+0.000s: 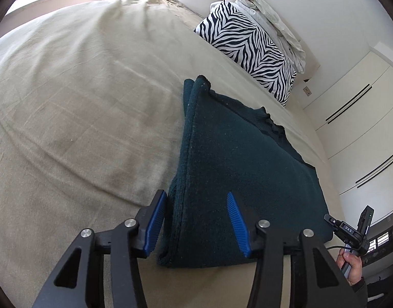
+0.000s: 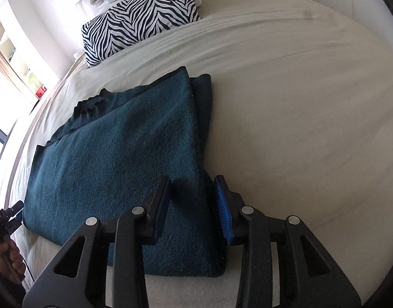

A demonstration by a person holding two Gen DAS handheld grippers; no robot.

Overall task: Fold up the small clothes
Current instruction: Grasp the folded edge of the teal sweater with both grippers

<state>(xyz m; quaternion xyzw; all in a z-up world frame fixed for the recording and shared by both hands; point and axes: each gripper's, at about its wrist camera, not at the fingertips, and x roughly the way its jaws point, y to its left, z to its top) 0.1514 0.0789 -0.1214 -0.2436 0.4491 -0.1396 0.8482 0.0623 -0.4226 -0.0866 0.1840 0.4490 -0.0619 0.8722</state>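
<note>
Left wrist view shows my left gripper (image 1: 196, 220) with jaws apart astride the near left corner of the folded teal sweater (image 1: 242, 169) on the bed (image 1: 81, 102). My right gripper (image 2: 193, 208) straddles the near right corner, not yet clamped. I judge the next fold is starting: both must pinch their corners together.

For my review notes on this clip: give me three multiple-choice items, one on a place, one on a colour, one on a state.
1. Where does the sweater lie?
A on the bed
B on a chair
C on the floor

2. What colour is the sweater?
A red
B dark teal
C yellow

3. How do the left gripper jaws stand?
A clamped flat together
B apart, astride the sweater's edge
C out of view

Answers: 1 A, pale sheet all around it; 2 B, teal knit in both views; 3 B, blue pads apart, no pinch seen.
</note>
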